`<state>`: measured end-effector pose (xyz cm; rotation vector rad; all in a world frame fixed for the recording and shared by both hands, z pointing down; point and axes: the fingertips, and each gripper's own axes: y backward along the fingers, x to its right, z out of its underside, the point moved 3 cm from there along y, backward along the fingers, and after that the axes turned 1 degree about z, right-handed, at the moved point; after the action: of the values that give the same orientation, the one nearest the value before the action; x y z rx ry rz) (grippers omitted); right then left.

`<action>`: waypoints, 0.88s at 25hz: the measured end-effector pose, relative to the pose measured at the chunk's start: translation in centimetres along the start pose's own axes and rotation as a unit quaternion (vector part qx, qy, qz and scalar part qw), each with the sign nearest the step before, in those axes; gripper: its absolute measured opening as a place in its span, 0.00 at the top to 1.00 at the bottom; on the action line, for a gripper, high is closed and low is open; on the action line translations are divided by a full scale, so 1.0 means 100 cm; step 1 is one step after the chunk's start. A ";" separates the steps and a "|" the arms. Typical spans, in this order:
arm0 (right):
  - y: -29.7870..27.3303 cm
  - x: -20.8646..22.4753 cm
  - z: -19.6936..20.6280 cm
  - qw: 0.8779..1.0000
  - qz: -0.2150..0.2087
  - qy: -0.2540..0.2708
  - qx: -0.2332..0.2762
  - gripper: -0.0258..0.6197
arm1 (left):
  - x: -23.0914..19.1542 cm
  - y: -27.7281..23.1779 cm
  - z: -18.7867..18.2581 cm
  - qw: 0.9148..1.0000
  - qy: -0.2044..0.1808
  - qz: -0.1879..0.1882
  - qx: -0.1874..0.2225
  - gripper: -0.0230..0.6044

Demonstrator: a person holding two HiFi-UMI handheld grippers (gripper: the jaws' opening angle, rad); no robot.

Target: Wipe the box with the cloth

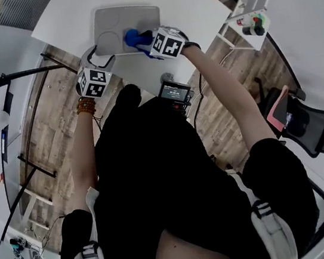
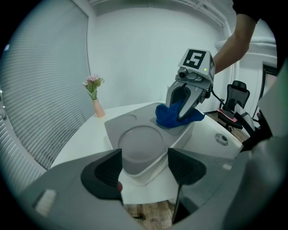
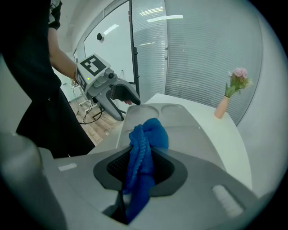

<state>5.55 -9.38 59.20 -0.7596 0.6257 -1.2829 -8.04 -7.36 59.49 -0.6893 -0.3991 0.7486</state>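
Note:
A grey box (image 1: 124,20) with round and square recesses lies on the white table (image 1: 192,7). My right gripper (image 1: 144,40) is shut on a blue cloth (image 1: 133,38) and presses it onto the box top. In the right gripper view the cloth (image 3: 144,143) bunches between the jaws of the right gripper (image 3: 139,168), over the box (image 3: 184,128). My left gripper (image 2: 143,168) is open, its jaws standing either side of the near corner of the box (image 2: 139,143). The left gripper view also shows the right gripper (image 2: 185,105) and the cloth (image 2: 173,117).
A pink vase with flowers (image 2: 94,96) stands at the far side of the table. A white rack with small items (image 1: 251,19) sits off the table's right side. An office chair (image 1: 303,123) is on the wooden floor to the right.

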 end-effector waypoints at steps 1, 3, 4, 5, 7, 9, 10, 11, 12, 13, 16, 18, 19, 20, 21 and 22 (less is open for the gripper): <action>0.001 -0.004 0.001 1.000 -0.005 0.000 -0.002 0.78 | 0.001 -0.001 -0.001 1.000 0.001 -0.001 0.000 0.29; 0.002 -0.010 0.003 1.000 -0.013 -0.003 -0.002 0.78 | 0.003 -0.002 -0.002 1.000 0.002 0.000 0.000 0.29; 0.002 -0.013 0.003 1.000 -0.017 -0.007 0.000 0.78 | 0.003 -0.002 -0.002 1.000 0.002 -0.001 0.000 0.29; 0.001 -0.016 0.003 1.000 -0.021 -0.010 0.002 0.78 | 0.003 -0.001 -0.001 1.000 0.002 -0.001 0.000 0.29; 0.000 -0.021 0.003 1.000 -0.028 -0.015 0.002 0.78 | 0.003 -0.001 -0.001 1.000 0.002 -0.002 0.001 0.29; 0.000 -0.023 0.003 0.999 -0.032 -0.016 0.003 0.78 | 0.003 -0.001 0.000 1.000 0.002 -0.004 0.001 0.29; 0.001 -0.024 0.003 0.999 -0.033 -0.015 0.002 0.78 | 0.004 -0.001 0.000 1.000 0.002 -0.004 0.002 0.29; 0.001 -0.024 0.003 0.999 -0.034 -0.015 0.002 0.78 | 0.004 -0.001 0.000 1.000 0.002 -0.005 0.002 0.29; 0.001 -0.025 0.003 0.999 -0.037 -0.017 0.001 0.78 | 0.004 -0.001 0.000 1.000 0.002 -0.005 0.003 0.29; 0.002 -0.026 0.004 0.999 -0.043 -0.020 0.001 0.78 | 0.005 0.000 0.000 1.000 0.003 -0.006 0.004 0.29; 0.006 -0.031 0.005 0.995 -0.096 -0.024 0.003 0.78 | 0.005 0.000 -0.001 1.000 0.005 -0.007 0.007 0.29; 0.016 -0.030 0.003 0.990 -0.139 -0.024 0.029 0.77 | 0.004 -0.001 -0.003 1.000 0.006 -0.006 0.008 0.29; 0.021 -0.023 0.000 0.988 -0.142 -0.036 0.056 0.77 | 0.004 -0.002 -0.004 1.000 0.005 -0.004 0.008 0.29; 0.027 -0.010 -0.006 0.987 -0.126 -0.053 0.087 0.77 | 0.004 -0.002 -0.004 1.000 0.005 -0.003 0.008 0.29; 0.032 0.008 -0.010 0.987 -0.088 -0.071 0.113 0.77 | 0.004 -0.002 -0.004 1.000 0.005 -0.003 0.009 0.29; 0.035 0.030 -0.013 0.988 -0.031 -0.085 0.128 0.77 | 0.004 -0.002 -0.003 1.000 0.005 -0.005 0.009 0.29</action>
<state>7.23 -12.10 55.62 -0.6710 0.2940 -1.3085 -7.51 -7.32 59.43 -0.6739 -0.3852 0.7389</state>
